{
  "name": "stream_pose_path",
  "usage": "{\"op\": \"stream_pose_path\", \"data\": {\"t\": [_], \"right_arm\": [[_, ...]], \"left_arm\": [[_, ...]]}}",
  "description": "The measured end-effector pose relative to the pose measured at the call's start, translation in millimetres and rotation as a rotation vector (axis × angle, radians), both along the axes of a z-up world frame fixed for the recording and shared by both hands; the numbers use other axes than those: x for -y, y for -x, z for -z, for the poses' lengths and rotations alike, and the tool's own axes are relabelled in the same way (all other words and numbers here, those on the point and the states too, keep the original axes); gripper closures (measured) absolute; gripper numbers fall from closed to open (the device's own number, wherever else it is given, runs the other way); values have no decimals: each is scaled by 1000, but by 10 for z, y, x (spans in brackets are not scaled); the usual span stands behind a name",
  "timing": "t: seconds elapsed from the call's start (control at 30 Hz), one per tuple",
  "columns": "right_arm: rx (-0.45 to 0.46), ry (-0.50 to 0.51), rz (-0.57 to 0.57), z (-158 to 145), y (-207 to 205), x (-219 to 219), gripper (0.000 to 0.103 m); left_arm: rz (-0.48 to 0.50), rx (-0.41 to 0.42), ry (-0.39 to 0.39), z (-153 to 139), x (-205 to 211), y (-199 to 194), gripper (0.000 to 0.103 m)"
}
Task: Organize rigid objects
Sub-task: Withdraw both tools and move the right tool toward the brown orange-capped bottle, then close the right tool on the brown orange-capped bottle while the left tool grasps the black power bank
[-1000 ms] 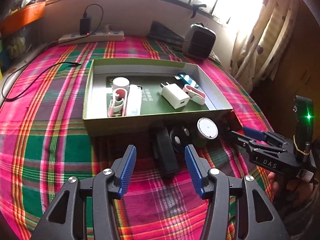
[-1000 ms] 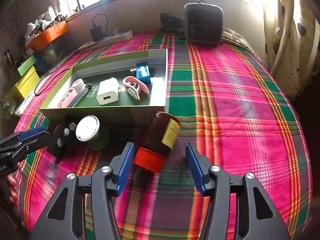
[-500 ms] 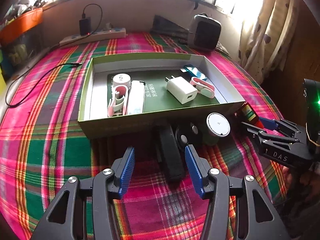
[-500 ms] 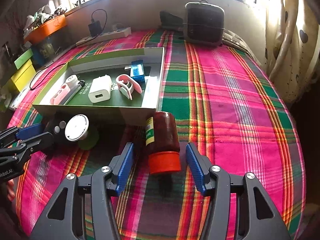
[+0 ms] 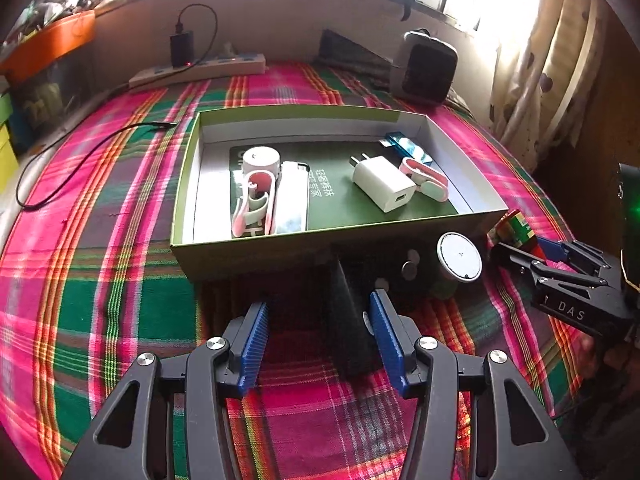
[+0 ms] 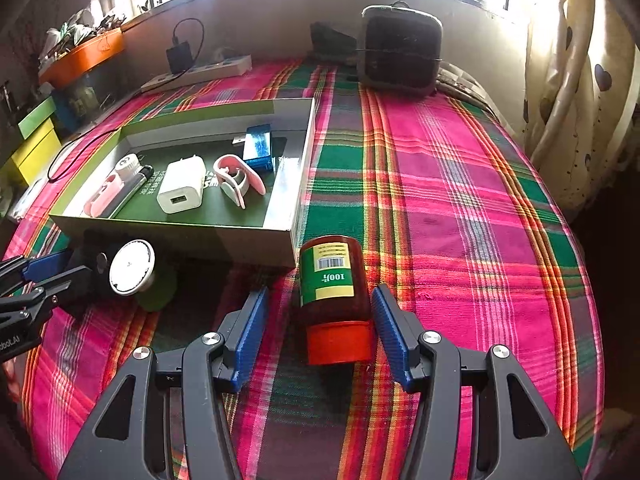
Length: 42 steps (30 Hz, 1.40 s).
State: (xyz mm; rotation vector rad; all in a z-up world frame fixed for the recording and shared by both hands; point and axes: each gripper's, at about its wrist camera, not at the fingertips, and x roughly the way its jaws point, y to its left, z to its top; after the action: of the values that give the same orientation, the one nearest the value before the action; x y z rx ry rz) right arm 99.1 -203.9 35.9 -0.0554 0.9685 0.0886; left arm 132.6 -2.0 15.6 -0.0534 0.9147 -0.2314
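Observation:
In the left wrist view my left gripper [image 5: 318, 304] hangs low over the plaid cloth, its jaws closing. A black block-shaped device [image 5: 348, 320] lies between the fingers, close to the right one, and the pads are not pressing it. In the right wrist view a brown bottle [image 6: 330, 280] with a green label and a red cap lies on its side between the fingers of my right gripper [image 6: 320, 292], cap toward the camera. That gripper is open, with a gap at its left finger. A round white-lidded green pot [image 5: 459, 257] stands by the green box [image 5: 248, 254].
The box holds a white charger [image 5: 384, 188], two pink clips [image 5: 426, 178], a blue stick [image 5: 408, 146] and a white lighter [image 5: 292, 196]. A power strip [image 5: 200, 70], a cable [image 5: 80, 156] and a dark heater [image 6: 400, 52] lie farther back. Curtains hang at the right.
The bottle has swung from tilted to straight between the right fingers, cap toward the camera. The left gripper has edged forward, so the black device now lies between its fingers.

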Motion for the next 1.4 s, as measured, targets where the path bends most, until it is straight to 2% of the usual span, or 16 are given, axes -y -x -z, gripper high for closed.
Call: {"op": "stream_pose_path", "data": {"t": [0.1,0.17,0.23,0.27,0.3,0.37,1.4], "right_arm": [[2,-1,-2,0,3,-2,50],[5,1,1,-7,14,-6,56],[6,2,3,-8,22,-3,58],[7,4,5,-11,28,0,62],[8,4,6,-15,24,2,67],[9,1,9,-19,27,14,70],[38,-20,2,-64,96,47,70]], "left_arm": [[-1,1,7,-9,-4,-5,61],[3,-3,20,-12,-15,-8,70],[5,0,20,-16,-13,3,73],[6,1,22,-20,-14,2,74],[5,2,20,-18,-12,8,74],[3,3,22,-18,-18,10,74],[14,39,27,-76,-52,114,80]]}}
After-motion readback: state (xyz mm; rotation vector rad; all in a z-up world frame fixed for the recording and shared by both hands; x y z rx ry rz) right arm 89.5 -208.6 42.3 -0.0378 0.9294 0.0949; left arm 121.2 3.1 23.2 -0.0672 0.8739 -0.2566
